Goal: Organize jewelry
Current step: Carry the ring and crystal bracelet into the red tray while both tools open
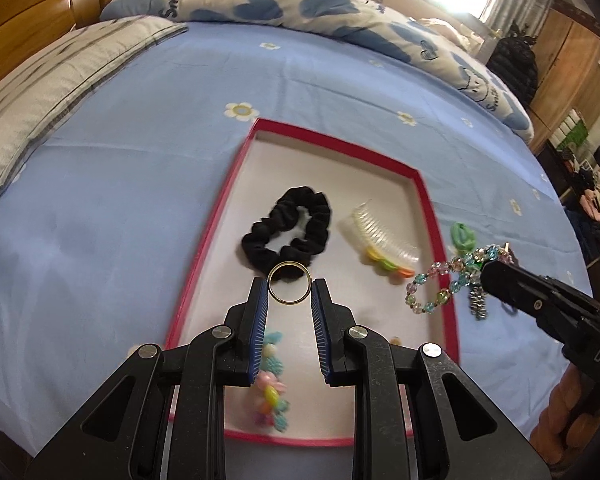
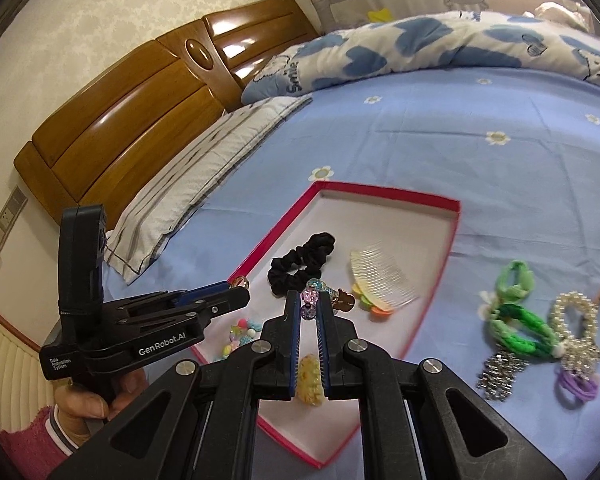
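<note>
Gold ring (image 1: 289, 282) pinched by left gripper (image 1: 289, 286) (right gripper (image 2: 309, 306) clasps beaded bracelet (image 1: 440, 280)) above tray (image 1: 216, 216).

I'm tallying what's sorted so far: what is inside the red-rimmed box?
Inside the red-rimmed box: a black scrunchie, a clear comb, a pastel beaded piece and a yellow clip. The left tool and right tool cover part of the floor.

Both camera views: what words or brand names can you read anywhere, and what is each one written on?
"GenRobot.AI": white print on the left hand-held gripper.
"Data Acquisition System": small white print near that tool's handle, barely legible.
"DAS": on the right hand-held gripper, cut off at the picture's edge.
"Smile": dark letters on the heart-print quilt.
More lettering on the quilt's far side is too distorted to read.
</note>
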### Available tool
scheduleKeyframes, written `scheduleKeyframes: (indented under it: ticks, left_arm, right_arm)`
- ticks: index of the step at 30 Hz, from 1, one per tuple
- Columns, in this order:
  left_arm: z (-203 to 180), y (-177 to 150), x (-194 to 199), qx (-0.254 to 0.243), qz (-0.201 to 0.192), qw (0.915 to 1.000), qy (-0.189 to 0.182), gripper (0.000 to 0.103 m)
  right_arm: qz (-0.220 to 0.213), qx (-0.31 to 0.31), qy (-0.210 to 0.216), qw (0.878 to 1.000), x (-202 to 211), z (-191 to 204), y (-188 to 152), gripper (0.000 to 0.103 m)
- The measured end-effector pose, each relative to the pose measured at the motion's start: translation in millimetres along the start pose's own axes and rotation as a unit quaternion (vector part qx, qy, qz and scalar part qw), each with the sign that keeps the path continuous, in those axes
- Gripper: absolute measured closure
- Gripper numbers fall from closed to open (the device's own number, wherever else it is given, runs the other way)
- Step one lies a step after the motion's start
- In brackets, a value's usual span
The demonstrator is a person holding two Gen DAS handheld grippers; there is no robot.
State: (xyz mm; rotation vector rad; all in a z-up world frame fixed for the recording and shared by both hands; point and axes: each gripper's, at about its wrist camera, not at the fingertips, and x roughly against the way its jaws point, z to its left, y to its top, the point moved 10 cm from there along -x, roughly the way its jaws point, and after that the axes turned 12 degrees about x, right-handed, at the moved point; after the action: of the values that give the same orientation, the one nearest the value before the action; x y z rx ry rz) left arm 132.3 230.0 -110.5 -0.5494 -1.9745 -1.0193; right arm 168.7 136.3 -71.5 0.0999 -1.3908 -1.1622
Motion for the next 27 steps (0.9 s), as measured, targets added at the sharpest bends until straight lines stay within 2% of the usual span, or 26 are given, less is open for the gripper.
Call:
scheduleKeyframes:
  ticks: [9,18,27]
  left_arm:
    - [12,-6,-26,0.000,0.028,0.9993,0.023,0.083]
    - [12,-16,-40,-0.008,0.053,0.9977,0.041,0.083]
    - [7,-17,-42,-0.028,0.054,0.9964,0.059,0.083]
  right_arm:
    - [0.044,-0.039,0.009,0.998,-37,-18,-25,0.096]
    - [0.073,-0.062,0.012,0.995,-51,-29,-44,0.095]
    - [0.094,-0.065,0.011,0.993,-58,-32,-51,0.094]
